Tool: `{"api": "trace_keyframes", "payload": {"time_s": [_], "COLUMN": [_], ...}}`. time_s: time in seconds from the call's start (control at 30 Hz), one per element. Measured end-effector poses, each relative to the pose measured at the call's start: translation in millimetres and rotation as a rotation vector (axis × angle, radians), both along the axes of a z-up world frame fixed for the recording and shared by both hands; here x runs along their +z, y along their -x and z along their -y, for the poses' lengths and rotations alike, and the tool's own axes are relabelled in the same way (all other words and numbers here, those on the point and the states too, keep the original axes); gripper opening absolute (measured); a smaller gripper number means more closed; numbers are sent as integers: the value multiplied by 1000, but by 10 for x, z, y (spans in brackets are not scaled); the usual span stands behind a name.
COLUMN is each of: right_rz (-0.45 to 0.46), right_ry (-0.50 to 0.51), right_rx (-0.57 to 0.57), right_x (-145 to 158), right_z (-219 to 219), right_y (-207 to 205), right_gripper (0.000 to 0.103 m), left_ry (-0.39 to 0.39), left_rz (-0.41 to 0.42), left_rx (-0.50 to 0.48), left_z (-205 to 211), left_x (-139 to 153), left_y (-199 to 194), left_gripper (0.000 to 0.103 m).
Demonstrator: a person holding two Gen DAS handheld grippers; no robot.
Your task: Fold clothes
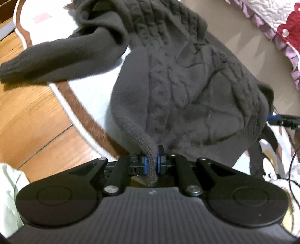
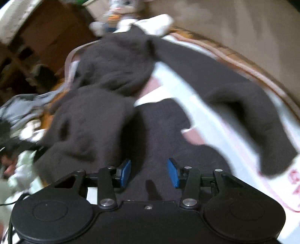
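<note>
A dark grey cable-knit sweater (image 1: 183,78) lies bunched on a white mat (image 1: 93,105). One sleeve (image 1: 61,62) stretches left past the mat's edge over the wood floor. My left gripper (image 1: 151,161) is shut on the sweater's ribbed hem, which is lifted up between the blue pads. In the right wrist view the same sweater (image 2: 112,78) is blurred, with a sleeve (image 2: 253,112) trailing right. My right gripper (image 2: 149,172) is open just above the dark knit, nothing between its blue fingers (image 2: 125,172).
The mat has a brown border (image 1: 78,105) and sits on wood floor (image 1: 28,116). A quilted cover with purple frill (image 1: 281,37) lies at the far right. Pale cloth (image 1: 9,197) is at my lower left. A stuffed toy (image 2: 120,11) and clutter (image 2: 18,116) sit beyond.
</note>
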State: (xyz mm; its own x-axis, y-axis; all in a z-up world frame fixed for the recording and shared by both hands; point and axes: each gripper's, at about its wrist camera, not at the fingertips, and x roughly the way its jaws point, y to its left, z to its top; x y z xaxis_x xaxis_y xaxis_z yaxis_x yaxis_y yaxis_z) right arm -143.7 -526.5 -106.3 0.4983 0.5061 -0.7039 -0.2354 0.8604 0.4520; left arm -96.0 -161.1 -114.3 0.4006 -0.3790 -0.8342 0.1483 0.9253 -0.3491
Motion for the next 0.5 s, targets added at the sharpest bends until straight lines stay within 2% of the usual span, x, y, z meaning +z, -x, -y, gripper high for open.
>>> {"api": "trace_keyframes", "payload": {"time_s": [0.1,0.3,0.43,0.47,0.5], "right_rz": [44,102,18,4,-5], "right_ry": [-82,-229,-176,-177,-184], "right_rx": [17,72,111,118,124], "right_x": [-61,-108,-357,-429,-495], "right_z": [-41,-128,-358,-422,-483], "right_y": [-1,-118,-295,-318,-335], "right_gripper": [66,66,66,64,41], "left_ry": [23,0,11,15,2], "left_rz": [-21,-30,-22,-22,-30], "left_rx": [2,-53,-81,-86,-89], "left_z": [-35,-113,-138,-133,-108], "left_x": [-39,-96,-100,-104,-105], "left_y": [-57,-52,-25,-35,-48], "left_gripper": [8,8,8,8,8]}}
